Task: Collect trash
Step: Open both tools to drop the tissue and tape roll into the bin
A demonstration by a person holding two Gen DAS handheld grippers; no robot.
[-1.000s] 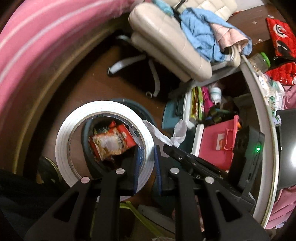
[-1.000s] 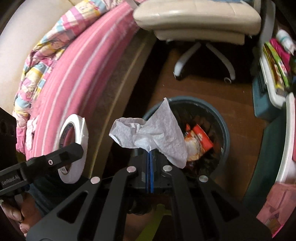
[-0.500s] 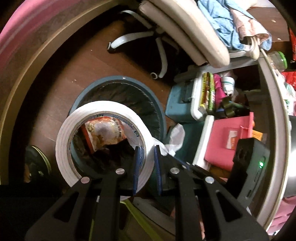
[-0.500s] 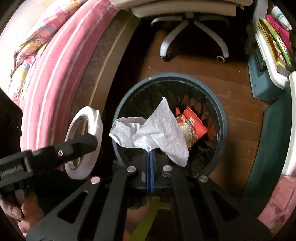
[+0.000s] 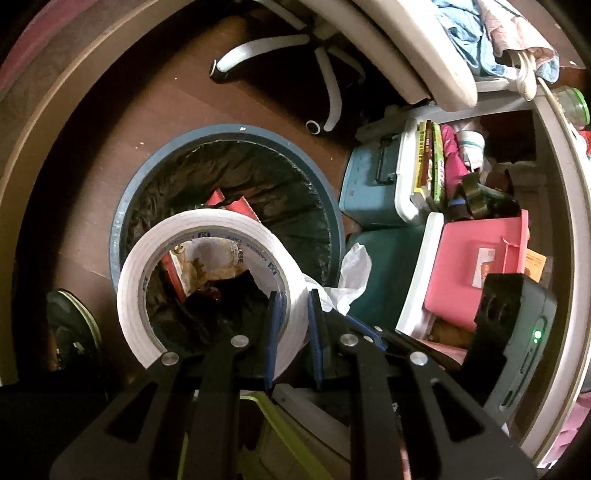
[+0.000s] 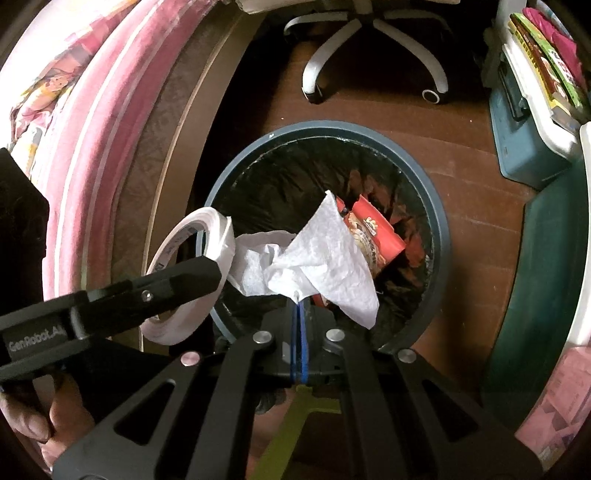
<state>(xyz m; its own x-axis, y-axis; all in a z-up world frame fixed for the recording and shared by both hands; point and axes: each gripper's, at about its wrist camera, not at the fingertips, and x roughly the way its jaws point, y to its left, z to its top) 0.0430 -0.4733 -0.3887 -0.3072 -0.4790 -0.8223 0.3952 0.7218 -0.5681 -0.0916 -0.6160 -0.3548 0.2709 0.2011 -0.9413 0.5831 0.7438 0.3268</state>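
My left gripper (image 5: 293,299) is shut on a white tape roll (image 5: 155,251), pinching its rim, and holds it above the near edge of a round grey bin (image 5: 229,133) lined with a black bag. My right gripper (image 6: 298,306) is shut on a crumpled white tissue (image 6: 317,254) and holds it over the bin (image 6: 439,221). A red snack wrapper (image 6: 373,229) lies inside the bin. The tape roll (image 6: 207,229) and left gripper show at the left of the right wrist view. The tissue (image 5: 351,273) shows beside the roll in the left wrist view.
A pink bed (image 6: 85,122) runs along the left. An office chair base (image 6: 373,33) stands behind the bin. Storage boxes (image 5: 373,184) and a pink box (image 5: 476,266) crowd the right. A shoe (image 5: 70,325) lies at the bin's left on the brown floor.
Both grippers have moved forward and down towards the bin, which now looks larger and more central. The tape roll and tissue are now over its opening. Both grips are unchanged.
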